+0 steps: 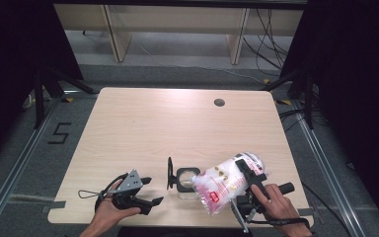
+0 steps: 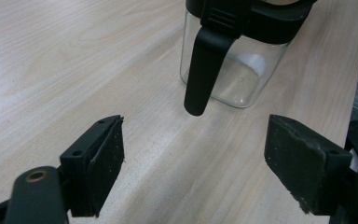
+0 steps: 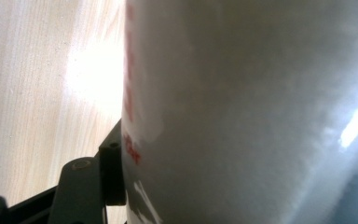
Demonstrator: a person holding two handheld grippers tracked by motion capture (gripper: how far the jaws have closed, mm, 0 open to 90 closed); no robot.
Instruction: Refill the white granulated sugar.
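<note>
A clear plastic bag of white grains with red print [image 1: 224,186] hangs tilted over the table's near right. Its lower end points at a small glass jar [image 1: 187,183]. My right gripper [image 1: 238,180] is shut on the bag. In the right gripper view the bag [image 3: 242,112] presses against one black pad [image 3: 113,175], and the other pad is hidden behind it. The jar's black lid [image 1: 170,173] stands flipped up on its left. My left gripper [image 1: 154,190] is open just left of the jar, holding nothing. Seen past its own jaws [image 2: 196,154], the jar [image 2: 235,70] has a black strip [image 2: 204,70] down its side.
The light wooden table [image 1: 177,123] has a round cable hole [image 1: 219,102] at the far right. Its near edge runs just below both hands. Black curtains, stands and cables surround the table on the floor.
</note>
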